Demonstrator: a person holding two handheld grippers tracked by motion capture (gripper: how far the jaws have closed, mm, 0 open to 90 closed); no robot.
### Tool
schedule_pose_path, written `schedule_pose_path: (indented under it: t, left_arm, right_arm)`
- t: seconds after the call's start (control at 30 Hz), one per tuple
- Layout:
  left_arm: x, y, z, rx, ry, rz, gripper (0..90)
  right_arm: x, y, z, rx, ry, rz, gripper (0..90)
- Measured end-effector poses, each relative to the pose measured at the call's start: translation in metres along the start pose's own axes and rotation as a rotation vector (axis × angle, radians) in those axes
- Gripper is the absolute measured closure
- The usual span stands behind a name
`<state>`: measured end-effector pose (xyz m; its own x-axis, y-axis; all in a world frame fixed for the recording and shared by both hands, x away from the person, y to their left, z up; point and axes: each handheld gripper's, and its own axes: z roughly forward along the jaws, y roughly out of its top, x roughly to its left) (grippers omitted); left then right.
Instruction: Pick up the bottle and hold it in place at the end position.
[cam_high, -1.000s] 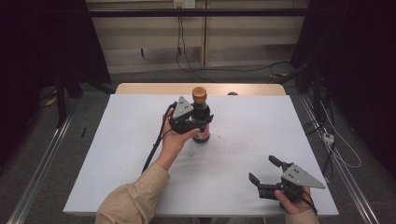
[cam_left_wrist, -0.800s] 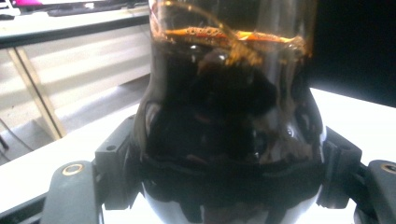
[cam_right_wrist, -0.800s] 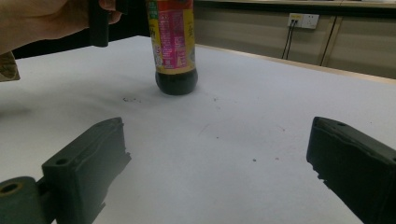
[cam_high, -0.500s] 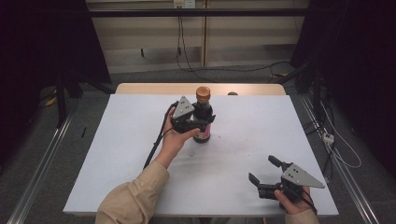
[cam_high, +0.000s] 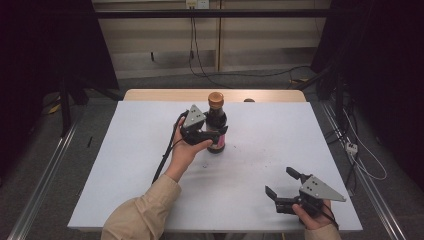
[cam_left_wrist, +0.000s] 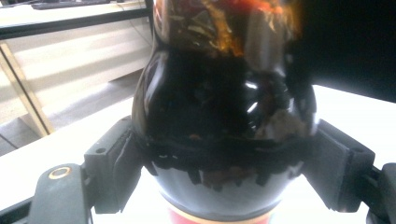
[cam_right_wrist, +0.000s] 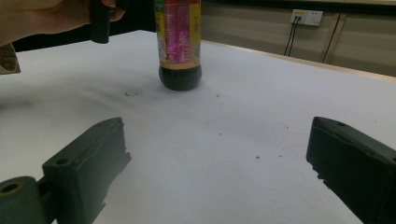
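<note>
White table (cam_high: 125, 165) carried the dark bottle (cam_high: 216, 125) upright near its far edge, where the left gripper (cam_high: 212, 134), jaws just opening, loosened around it, a likely release, while the right gripper (cam_high: 281, 186) waited spread nearer.

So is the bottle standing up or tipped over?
Standing up. The bottle rests on its base on the table, cap on top, with the left gripper around its body.
</note>
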<state>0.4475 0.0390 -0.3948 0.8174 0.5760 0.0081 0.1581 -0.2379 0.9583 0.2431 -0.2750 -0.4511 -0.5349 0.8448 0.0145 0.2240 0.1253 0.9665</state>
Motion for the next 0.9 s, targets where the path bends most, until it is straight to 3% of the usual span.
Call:
schedule_pose_path:
  t: [0.27, 0.5, 0.9]
  left_arm:
    - [-0.002, -0.006, -0.006, -0.001, 0.028, 0.001, 20.2]
    - [-0.002, -0.012, -0.001, 0.022, 0.012, -0.009, 25.9]
    - [0.002, -0.017, 0.006, -0.014, -0.008, -0.037, 26.5]
  right_arm:
    - [0.001, 0.001, 0.005, 0.02, 0.009, 0.011, 3.8]
    - [0.0, 0.007, 0.014, 0.033, 0.017, 0.019, 3.6]
    - [-0.003, 0.019, 0.028, 0.051, 0.026, 0.059, 3.4]
